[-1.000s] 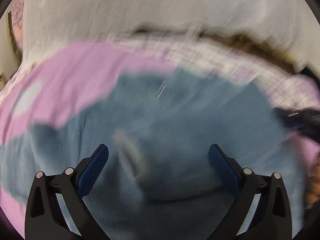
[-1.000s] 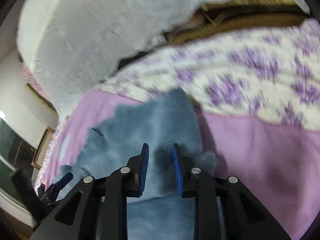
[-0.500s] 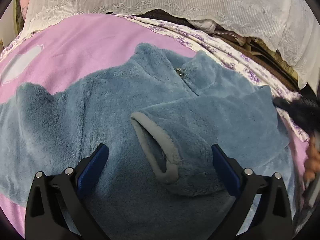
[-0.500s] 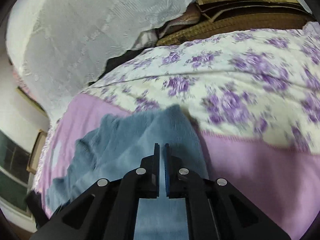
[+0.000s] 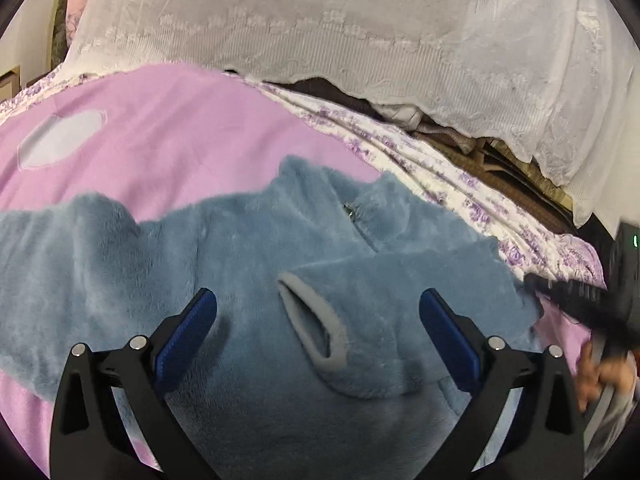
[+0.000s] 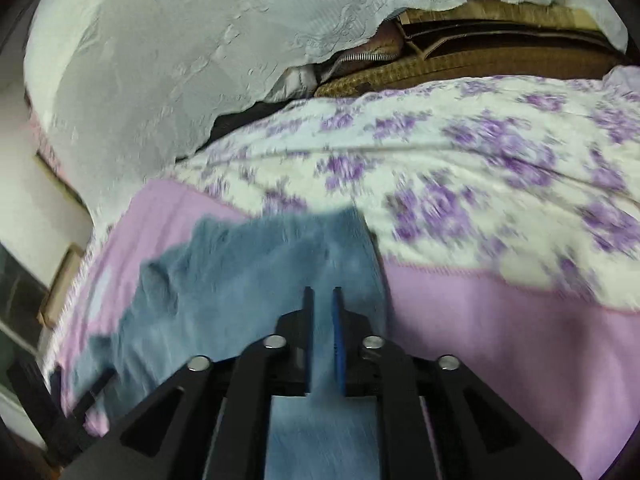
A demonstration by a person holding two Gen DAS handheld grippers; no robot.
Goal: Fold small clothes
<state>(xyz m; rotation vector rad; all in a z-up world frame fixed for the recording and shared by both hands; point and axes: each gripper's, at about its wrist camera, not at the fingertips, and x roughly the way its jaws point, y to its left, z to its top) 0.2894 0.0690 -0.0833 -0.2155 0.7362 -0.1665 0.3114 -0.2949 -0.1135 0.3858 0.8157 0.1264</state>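
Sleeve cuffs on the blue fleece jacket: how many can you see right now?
1. A grey-trimmed sleeve cuff lies folded across the fluffy blue fleece jacket, between the open left tool's fingers. The other sleeve's cuff is not visible; it may be hidden.

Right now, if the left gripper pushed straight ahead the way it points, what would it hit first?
Most likely the folded-over sleeve of the blue fleece top: its grey cuff lies between the open jaws of the left gripper. How far below the fabric sits is unclear.
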